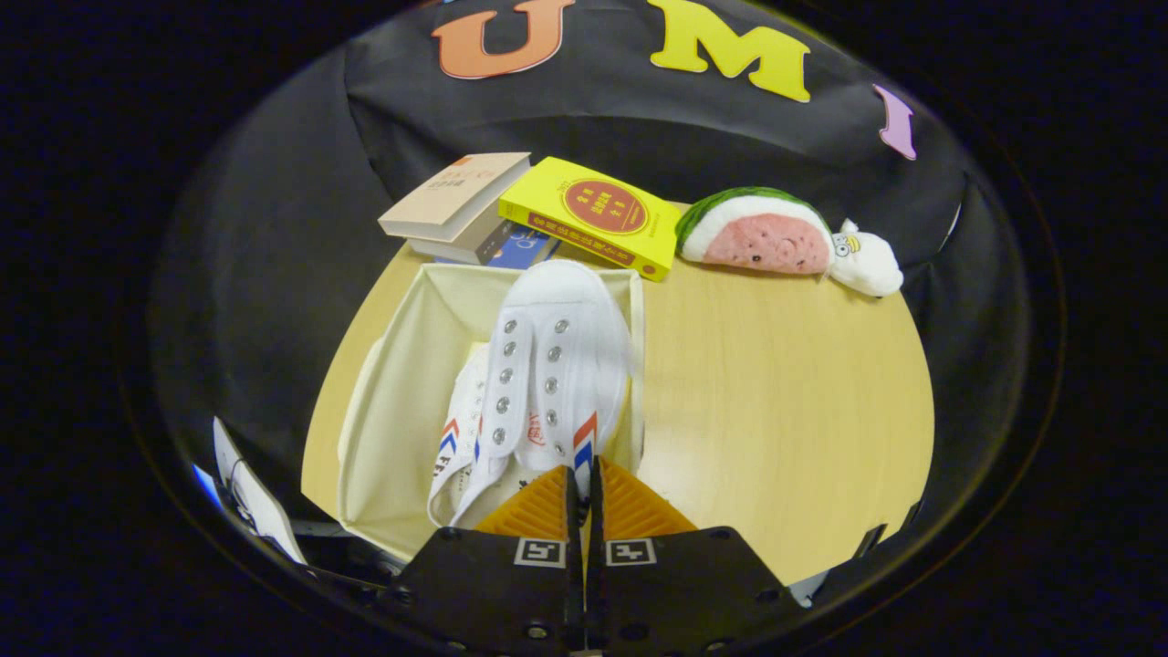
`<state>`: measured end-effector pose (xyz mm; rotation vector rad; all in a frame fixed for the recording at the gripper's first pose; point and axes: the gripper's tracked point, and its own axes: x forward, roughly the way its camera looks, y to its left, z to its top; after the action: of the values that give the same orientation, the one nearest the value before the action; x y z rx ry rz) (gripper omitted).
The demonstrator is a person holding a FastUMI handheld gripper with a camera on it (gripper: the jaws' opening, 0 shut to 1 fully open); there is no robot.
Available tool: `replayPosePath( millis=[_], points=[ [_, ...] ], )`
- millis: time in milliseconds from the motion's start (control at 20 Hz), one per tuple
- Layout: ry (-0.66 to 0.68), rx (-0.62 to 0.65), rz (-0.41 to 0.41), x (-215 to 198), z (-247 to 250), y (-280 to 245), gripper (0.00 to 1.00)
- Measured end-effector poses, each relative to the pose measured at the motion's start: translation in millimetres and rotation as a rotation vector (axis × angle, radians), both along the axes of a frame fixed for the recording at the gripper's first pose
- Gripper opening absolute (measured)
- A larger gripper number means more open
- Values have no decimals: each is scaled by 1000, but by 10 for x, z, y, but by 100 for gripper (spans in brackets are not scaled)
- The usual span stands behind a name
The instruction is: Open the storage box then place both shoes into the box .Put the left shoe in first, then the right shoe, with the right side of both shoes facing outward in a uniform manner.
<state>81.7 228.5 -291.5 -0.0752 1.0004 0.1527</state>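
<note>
White shoe (547,365) pinched by gripper (584,493).

Recording booth, black cloth wall (639,137), table (776,392)

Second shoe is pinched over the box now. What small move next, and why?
Probably lower it a little and then open. The orange ribbed gripper is shut on the heel edge of the white canvas shoe with metal eyelets, which hangs above the open cream fabric storage box, toe near the far wall, beside the other white shoe already lying inside. Dropping from here might tip it.
</note>
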Motion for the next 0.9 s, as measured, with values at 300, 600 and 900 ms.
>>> replayPosePath(
  millis=[300,600,900],
  points=[
    [-41,70,31,-138,72,112,23],
    [-169,52,33,-240,431,-38,64],
    [-397,23,-15,-291,1217,-331,91]
  ],
)
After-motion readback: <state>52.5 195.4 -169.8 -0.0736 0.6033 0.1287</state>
